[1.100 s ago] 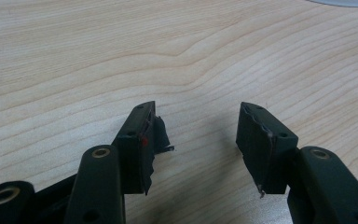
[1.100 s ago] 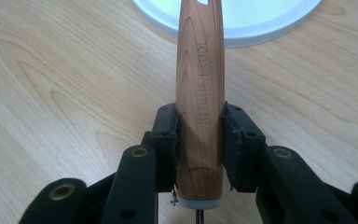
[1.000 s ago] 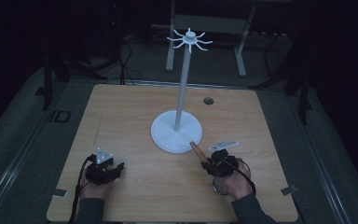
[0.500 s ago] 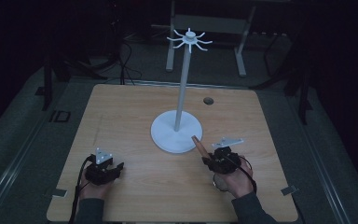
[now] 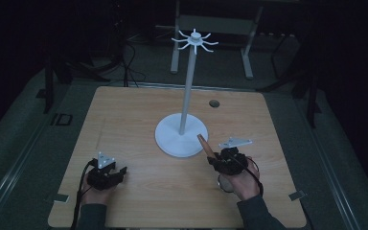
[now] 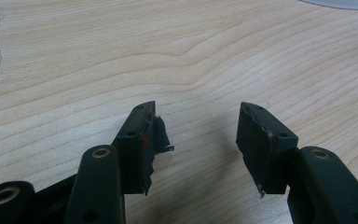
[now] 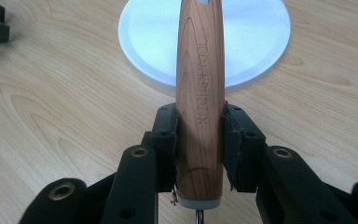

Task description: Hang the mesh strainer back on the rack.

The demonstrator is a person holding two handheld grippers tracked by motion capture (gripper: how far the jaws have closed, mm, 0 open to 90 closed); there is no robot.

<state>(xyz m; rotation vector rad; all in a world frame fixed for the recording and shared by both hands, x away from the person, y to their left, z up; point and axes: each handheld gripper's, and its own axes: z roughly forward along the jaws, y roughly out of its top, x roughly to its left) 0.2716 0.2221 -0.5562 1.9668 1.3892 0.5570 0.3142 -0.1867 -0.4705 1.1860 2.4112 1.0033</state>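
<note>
Right gripper (image 5: 214, 155) clamps a wooden handle (image 7: 200, 93) near the tabletop's (image 5: 124, 110) front right.
Handle tilts toward the white stand base (image 5: 172, 139). Left gripper (image 5: 106, 175) rests near the front left corner, jaws apart.

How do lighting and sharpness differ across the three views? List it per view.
High view: dim and underexposed, the surroundings near black, the wooden table and white stand soft. Left tool view: evenly bright, wood grain crisp, the open left tool casting a faint shadow. Right tool view: bright, the wooden handle sharp enough to read "KITCHEN TOOL", clamped in the right tool.
</note>
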